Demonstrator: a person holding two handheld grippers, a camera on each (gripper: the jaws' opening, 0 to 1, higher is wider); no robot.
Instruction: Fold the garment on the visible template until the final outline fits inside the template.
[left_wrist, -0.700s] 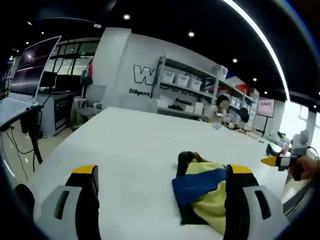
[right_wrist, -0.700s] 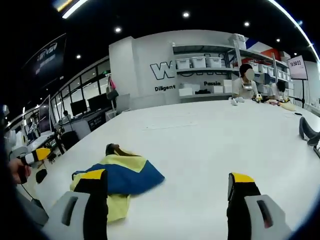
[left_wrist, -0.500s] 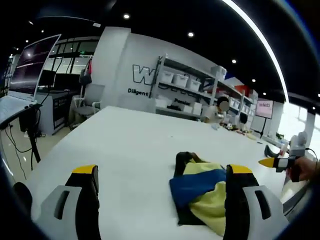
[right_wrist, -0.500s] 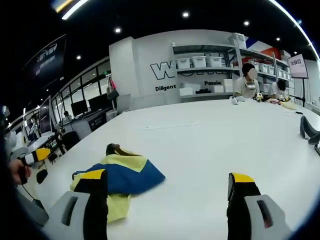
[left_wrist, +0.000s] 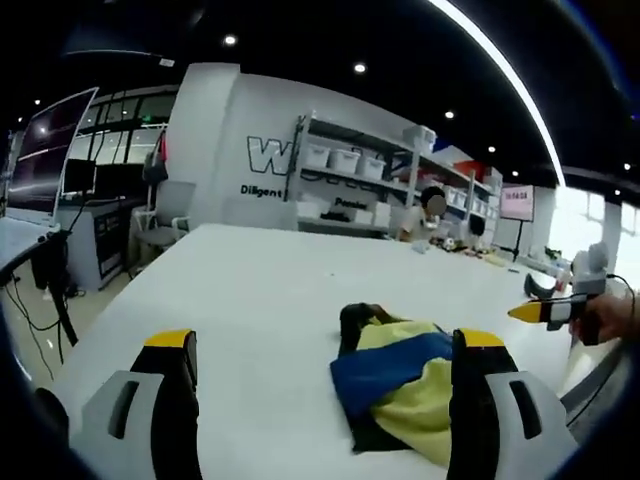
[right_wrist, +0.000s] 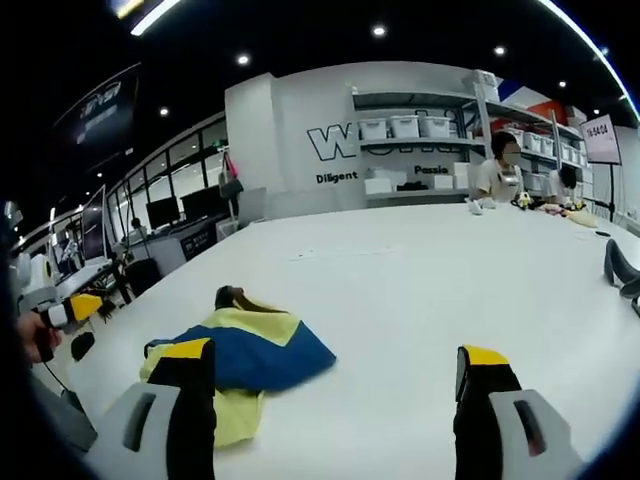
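One crumpled yellow, blue and black fabric garment (left_wrist: 400, 388) (right_wrist: 243, 358) lies bunched on the white surface (right_wrist: 420, 300); both grippers' jaws gape wide, holding nothing.

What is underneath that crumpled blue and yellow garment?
The garment lies bunched on the white table. Bare tabletop surrounds it; whatever lies directly beneath, including any template, is covered.

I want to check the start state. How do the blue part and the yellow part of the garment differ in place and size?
On the garment, the blue part lies on top as one wide panel; the yellow part shows as narrower patches, one behind the blue and one in front. In the left gripper view, the blue lies toward the far side, the yellow nearer the jaws. Both lie crumpled on the white table.
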